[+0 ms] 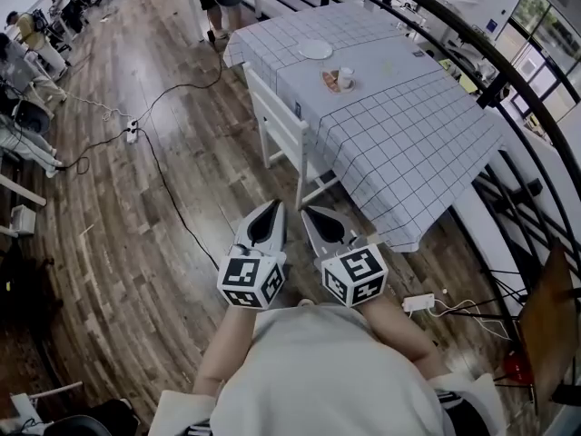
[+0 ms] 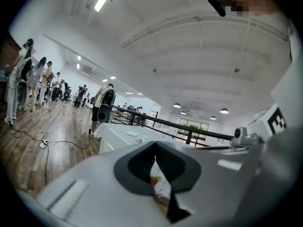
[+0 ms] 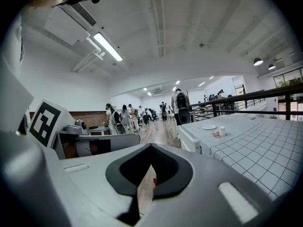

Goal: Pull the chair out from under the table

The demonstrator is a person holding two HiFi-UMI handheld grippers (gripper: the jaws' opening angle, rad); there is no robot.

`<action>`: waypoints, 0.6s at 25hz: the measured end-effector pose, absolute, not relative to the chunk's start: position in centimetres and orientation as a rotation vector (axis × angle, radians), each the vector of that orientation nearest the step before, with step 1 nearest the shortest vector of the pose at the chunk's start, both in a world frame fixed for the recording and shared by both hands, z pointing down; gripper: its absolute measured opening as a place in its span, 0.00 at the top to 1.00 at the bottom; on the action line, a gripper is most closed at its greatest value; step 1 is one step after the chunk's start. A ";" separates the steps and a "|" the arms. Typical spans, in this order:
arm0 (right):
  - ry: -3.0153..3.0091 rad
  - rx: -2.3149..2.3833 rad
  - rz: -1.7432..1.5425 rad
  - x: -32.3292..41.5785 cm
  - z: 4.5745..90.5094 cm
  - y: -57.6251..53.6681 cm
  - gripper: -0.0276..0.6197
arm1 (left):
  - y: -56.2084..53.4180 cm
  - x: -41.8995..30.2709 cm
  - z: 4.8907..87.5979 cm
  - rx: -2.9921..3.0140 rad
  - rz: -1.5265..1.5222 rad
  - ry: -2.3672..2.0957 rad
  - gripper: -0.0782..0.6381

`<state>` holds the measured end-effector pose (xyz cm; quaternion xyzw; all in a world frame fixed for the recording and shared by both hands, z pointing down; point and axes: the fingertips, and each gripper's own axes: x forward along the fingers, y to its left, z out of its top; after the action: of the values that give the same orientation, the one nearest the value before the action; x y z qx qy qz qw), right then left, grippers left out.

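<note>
Bright, even light from ceiling strip lights (image 3: 108, 47); heavy fisheye bending, dark corners in gripper views.

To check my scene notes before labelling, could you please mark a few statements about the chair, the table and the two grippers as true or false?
1. The white wooden chair stands pushed in against the table with the white grid-patterned cloth. True.
2. The left gripper grips the chair's backrest. False: its jaws are shut on nothing, apart from the chair.
3. The right gripper is shut and empty. True.
4. The table is bare. False: a round white plate lies on it, beside other small things.
</note>
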<state>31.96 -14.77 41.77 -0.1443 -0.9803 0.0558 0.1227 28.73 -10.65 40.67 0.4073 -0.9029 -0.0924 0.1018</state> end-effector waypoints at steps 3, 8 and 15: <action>-2.859 -0.411 0.163 30.0 41.9 -13.9 0.96 | -9.6 26.8 40.8 1.207 -0.254 -2.664 0.88; -2.857 -0.378 0.177 26.2 42.0 -12.4 0.96 | -8.0 23.0 40.8 1.225 -0.250 -2.643 0.88; -2.874 -0.321 0.179 21.0 41.4 -11.0 0.96 | -6.6 17.9 40.1 1.271 -0.255 -2.616 0.88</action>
<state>20.97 -10.98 41.42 -0.1101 -0.9846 0.0612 0.1216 17.87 -6.58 40.09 0.4327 -0.8905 -0.0868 0.1105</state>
